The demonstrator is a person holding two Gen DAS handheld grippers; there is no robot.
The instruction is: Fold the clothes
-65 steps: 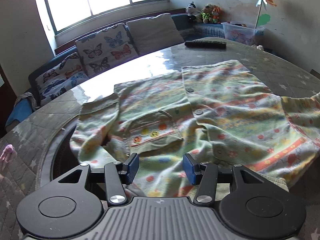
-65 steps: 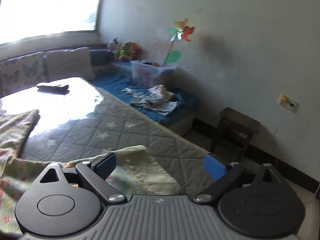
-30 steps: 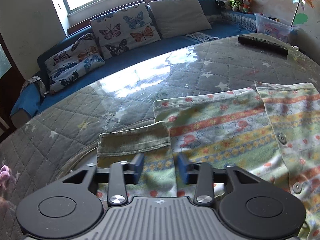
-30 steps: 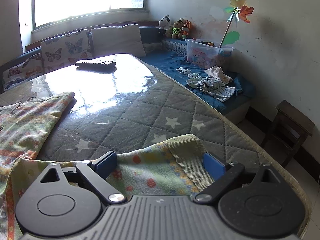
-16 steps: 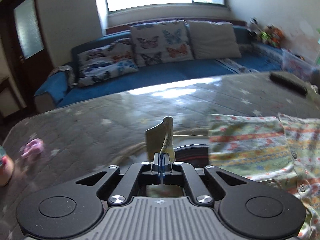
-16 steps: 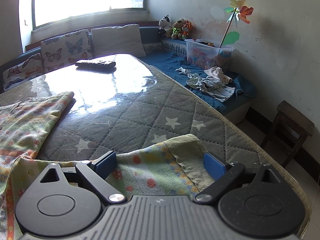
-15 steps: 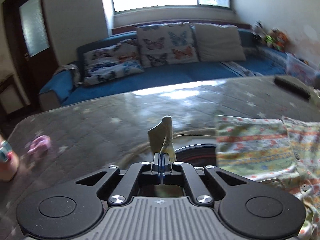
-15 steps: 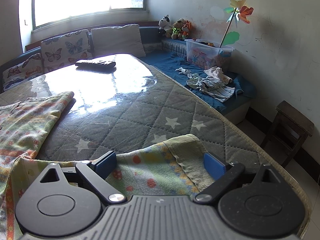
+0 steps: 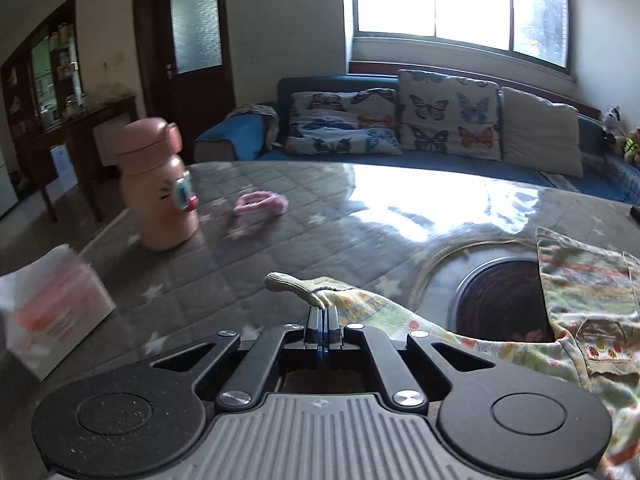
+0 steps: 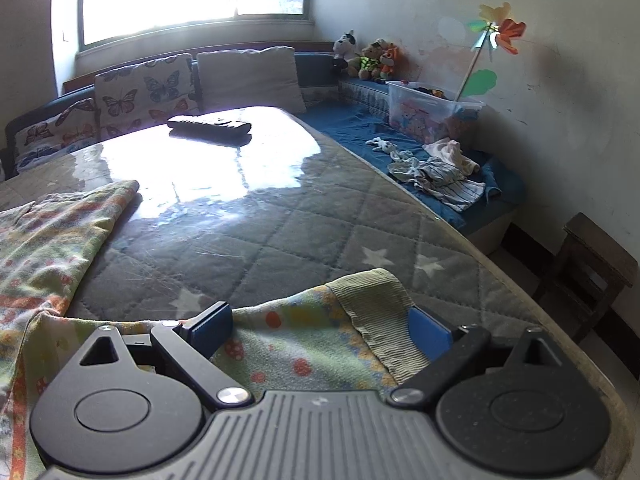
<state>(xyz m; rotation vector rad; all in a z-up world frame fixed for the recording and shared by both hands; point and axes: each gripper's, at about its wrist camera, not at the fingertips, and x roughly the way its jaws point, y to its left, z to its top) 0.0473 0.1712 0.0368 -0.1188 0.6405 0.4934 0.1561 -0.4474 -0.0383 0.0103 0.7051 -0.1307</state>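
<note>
A child's patterned button-up shirt (image 9: 588, 292) lies spread on the quilted table (image 9: 280, 240). My left gripper (image 9: 322, 312) is shut on the ribbed cuff (image 9: 292, 283) of its left sleeve and holds the sleeve stretched out to the left. My right gripper (image 10: 320, 330) is open, its jaws wide on either side of the other sleeve (image 10: 304, 344), whose ribbed cuff (image 10: 380, 308) lies flat on the table (image 10: 280, 224) between the blue pads. The shirt body shows at the left of the right wrist view (image 10: 52, 232).
A pink bottle (image 9: 160, 196), a pink hair tie (image 9: 260, 204) and a tissue pack (image 9: 52, 312) sit on the table's left part. A black remote (image 10: 208, 124) lies at the far side. A round dark opening (image 9: 504, 300) shows beside the shirt. A sofa (image 9: 400, 128) and a wooden stool (image 10: 592, 272) stand around.
My left gripper, shut on the cuff, has swung left and pulled the sleeve out sideways; the bottle and tissue pack came into view. My right gripper has stayed open over the other sleeve.
</note>
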